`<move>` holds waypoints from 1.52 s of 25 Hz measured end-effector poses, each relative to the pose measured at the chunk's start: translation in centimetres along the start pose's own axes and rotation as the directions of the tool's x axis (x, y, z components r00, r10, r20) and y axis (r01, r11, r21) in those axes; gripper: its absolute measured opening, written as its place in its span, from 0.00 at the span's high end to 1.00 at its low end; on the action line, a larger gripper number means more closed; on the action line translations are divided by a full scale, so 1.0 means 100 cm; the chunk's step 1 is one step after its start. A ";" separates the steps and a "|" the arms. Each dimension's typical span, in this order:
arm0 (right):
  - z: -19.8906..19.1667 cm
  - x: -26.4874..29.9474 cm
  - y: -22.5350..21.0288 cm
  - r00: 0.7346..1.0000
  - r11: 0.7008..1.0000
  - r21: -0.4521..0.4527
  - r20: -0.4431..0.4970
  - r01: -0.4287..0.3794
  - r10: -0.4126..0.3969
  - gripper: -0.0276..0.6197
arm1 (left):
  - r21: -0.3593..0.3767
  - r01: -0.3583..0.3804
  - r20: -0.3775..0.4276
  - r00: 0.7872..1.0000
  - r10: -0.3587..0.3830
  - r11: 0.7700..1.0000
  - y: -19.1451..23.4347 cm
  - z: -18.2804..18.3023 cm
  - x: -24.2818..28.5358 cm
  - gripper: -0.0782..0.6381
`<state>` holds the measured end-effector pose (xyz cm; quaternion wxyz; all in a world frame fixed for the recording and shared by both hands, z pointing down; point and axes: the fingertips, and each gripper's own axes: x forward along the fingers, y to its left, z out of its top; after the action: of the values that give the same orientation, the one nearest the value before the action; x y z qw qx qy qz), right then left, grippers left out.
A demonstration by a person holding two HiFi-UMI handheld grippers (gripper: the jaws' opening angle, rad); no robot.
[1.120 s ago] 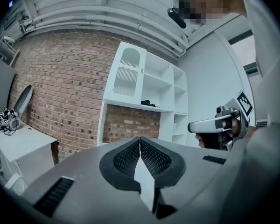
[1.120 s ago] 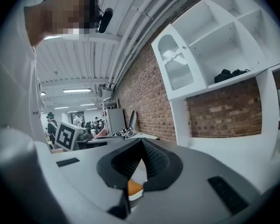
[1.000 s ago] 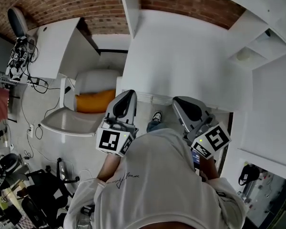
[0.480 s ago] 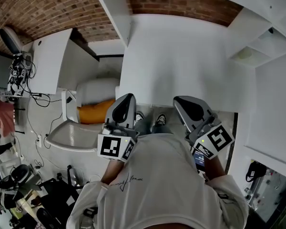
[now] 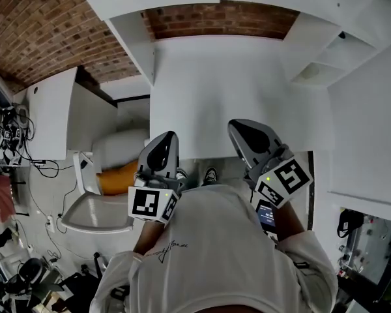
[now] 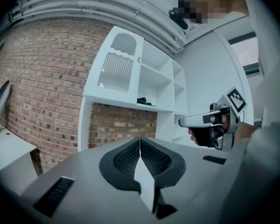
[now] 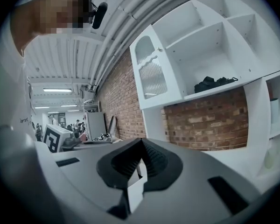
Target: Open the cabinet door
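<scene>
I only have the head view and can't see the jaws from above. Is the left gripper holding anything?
Observer: No. The left gripper is shut, with nothing between its jaws.
Operator: And the right one?
Observer: The right gripper is shut and empty too.
Operator: I can't make out the door from here. Where is it?
Observer: The door is high on the left end of the shelf unit. It has an arched top and a ribbed panel, it looks closed, and neither gripper touches it.
</scene>
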<state>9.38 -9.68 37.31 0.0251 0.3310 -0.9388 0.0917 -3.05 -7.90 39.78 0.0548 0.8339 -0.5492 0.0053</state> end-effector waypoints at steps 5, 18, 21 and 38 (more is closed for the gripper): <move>0.019 0.014 -0.009 1.000 1.000 -0.021 0.016 0.015 -0.015 0.92 | -0.010 0.001 -0.005 1.000 -0.001 1.000 0.012 0.003 0.004 0.87; 0.067 0.049 -0.038 0.997 0.995 -0.088 0.065 0.043 -0.038 0.92 | -0.057 -0.008 -0.025 1.000 0.006 0.998 0.042 -0.001 0.001 0.87; 0.077 0.057 -0.048 0.996 0.993 -0.104 0.077 0.062 -0.054 0.92 | -0.054 -0.007 -0.027 1.000 0.005 0.999 0.047 -0.002 0.002 0.87; 0.111 0.119 -0.094 0.987 0.974 -0.178 0.095 0.142 -0.127 0.92 | -0.061 -0.001 -0.013 1.000 0.000 0.998 0.061 -0.002 0.008 0.87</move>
<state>6.11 -26.32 29.21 0.0228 0.3937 -0.9189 -0.0110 -8.34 -10.98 40.52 0.0837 0.8317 -0.5488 -0.0061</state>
